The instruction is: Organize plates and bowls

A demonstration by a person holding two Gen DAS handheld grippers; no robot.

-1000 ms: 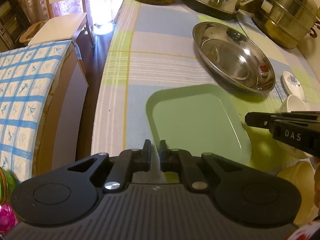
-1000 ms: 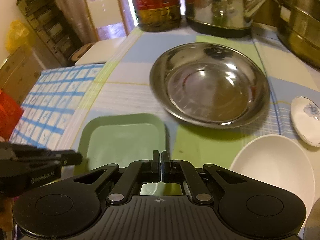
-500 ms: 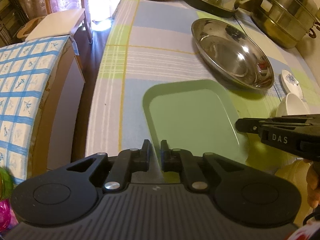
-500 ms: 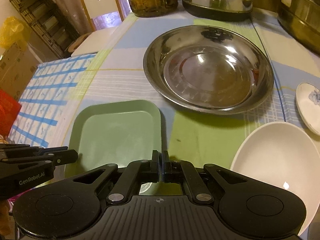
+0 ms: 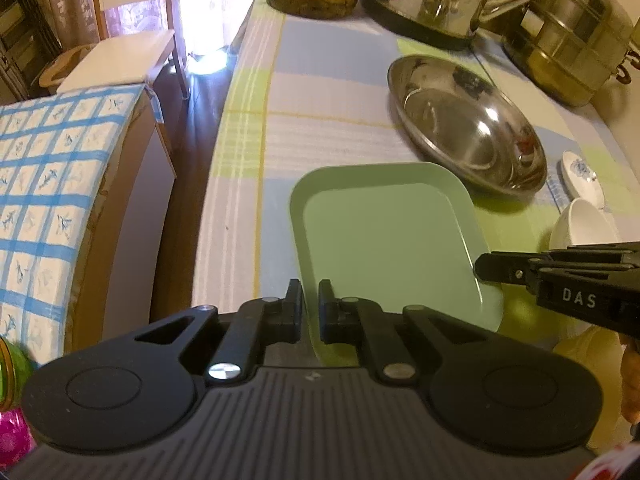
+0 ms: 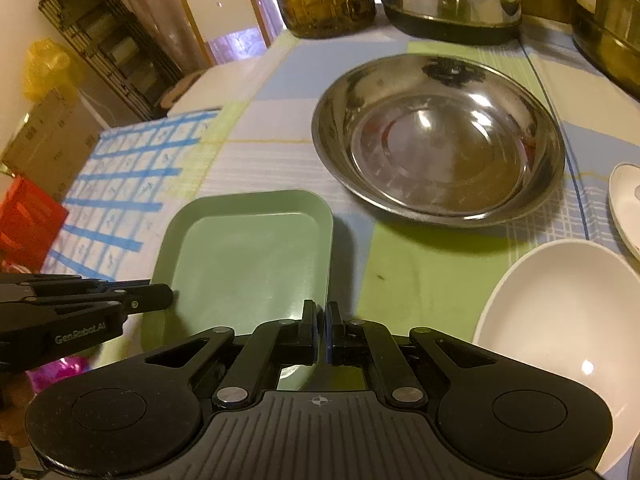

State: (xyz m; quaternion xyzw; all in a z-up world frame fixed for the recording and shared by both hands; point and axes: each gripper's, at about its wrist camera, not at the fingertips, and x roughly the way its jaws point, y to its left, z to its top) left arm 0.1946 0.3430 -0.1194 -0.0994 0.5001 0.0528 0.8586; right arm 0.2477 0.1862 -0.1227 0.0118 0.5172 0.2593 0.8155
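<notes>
Both grippers are clamping the green tray (image 5: 384,236) near the worktop's (image 5: 320,128) left edge: left gripper (image 5: 310,306) and right gripper (image 6: 322,326) jaws pinching its near rim.

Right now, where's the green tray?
The green tray sits near the table's left edge, just in front of both grippers, with the steel bowl beyond it to the right.
</notes>
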